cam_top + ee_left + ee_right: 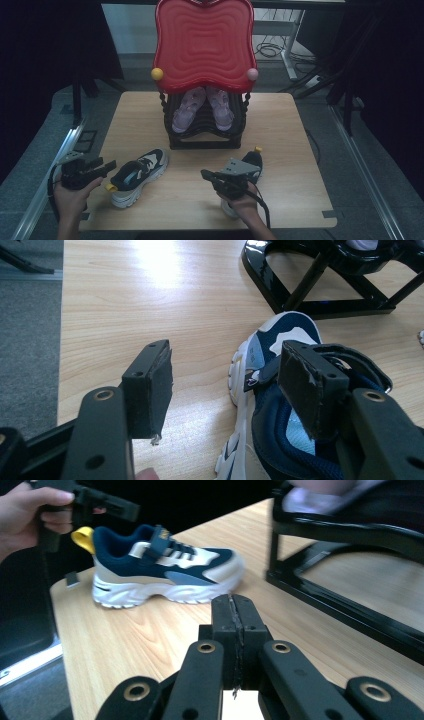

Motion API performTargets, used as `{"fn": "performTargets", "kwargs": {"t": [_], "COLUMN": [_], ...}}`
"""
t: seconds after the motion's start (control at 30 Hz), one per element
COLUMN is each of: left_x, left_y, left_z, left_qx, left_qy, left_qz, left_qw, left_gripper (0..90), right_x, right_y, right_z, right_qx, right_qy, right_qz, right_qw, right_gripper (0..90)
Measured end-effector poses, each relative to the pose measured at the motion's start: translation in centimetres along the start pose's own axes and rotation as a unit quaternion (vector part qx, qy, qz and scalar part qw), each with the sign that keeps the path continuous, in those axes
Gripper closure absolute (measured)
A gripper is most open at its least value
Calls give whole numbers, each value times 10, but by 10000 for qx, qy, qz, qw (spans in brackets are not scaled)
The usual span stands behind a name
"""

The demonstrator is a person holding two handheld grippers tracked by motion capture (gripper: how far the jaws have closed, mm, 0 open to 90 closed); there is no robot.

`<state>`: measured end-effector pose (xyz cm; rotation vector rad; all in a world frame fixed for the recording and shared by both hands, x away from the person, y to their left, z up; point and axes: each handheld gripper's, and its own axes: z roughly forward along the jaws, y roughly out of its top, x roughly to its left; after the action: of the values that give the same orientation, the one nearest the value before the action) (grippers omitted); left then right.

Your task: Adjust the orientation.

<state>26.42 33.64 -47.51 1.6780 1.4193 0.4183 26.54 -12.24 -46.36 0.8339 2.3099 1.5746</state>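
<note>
A navy, white and light-blue sneaker (137,176) with a yellow heel tab lies on the wooden table (280,130), left of centre. My left gripper (106,166) is open just behind its heel. In the left gripper view its jaws (227,357) stand wide apart, the right one over the sneaker (270,405) opening, with nothing pinched. My right gripper (206,174) is shut and empty, its pads pressed together (234,615) above the table, pointing at the sneaker (165,572). A second sneaker (255,161) lies partly hidden behind my right hand.
A black shoe rack (205,142) stands at the table's far middle, with a red wavy panel (204,45) on top and a pink pair of shoes (190,107) on its shelf. Its base (350,605) lies close to the right of my right gripper. Dark floor surrounds the table.
</note>
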Motion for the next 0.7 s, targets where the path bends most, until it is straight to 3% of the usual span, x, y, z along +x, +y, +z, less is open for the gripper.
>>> {"fn": "performTargets", "kwargs": {"t": [0.2, 0.5, 0.7], "left_x": [2, 4, 1], "left_y": [0, 1, 0], "left_z": [1, -1, -3], "left_qx": [33, -17, -39], "left_qy": [35, 64, 43], "left_qz": [21, 9, 20], "left_qw": [10000, 10000, 10000], "left_gripper": [389, 386, 384], "right_x": [-20, -46, -53], "right_y": [-10, -23, -30], "right_z": [-33, -73, -89], "right_qx": [-180, -471, -541], "right_qy": [-316, -587, -714], "right_qz": [291, 394, 406], "right_qw": [9989, 9964, 9951], "right_gripper": [894, 894, 895]}}
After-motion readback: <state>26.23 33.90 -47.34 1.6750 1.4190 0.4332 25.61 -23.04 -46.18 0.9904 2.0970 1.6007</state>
